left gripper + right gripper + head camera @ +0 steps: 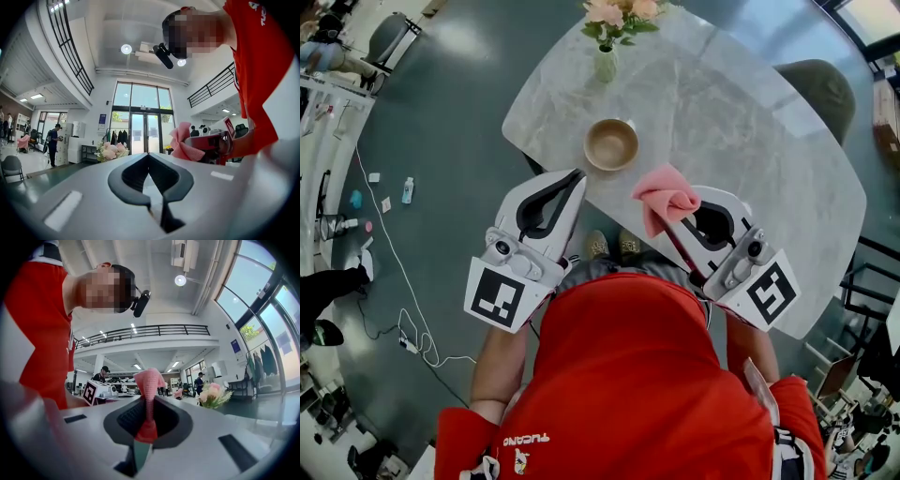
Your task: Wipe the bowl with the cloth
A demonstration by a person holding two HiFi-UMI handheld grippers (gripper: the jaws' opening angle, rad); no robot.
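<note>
A tan bowl stands empty on the marble table, near its front left edge. A pink cloth sticks up bunched from my right gripper, which is shut on it to the right of the bowl. In the right gripper view the cloth runs pinched between the jaws of the right gripper. My left gripper is shut with nothing in it, its tips just in front of the bowl and to its left. In the left gripper view the tips of the left gripper meet, and the cloth shows to the right.
A vase of pink flowers stands at the table's far left edge, behind the bowl. A green chair sits at the far right. Cables and small items lie on the floor to the left.
</note>
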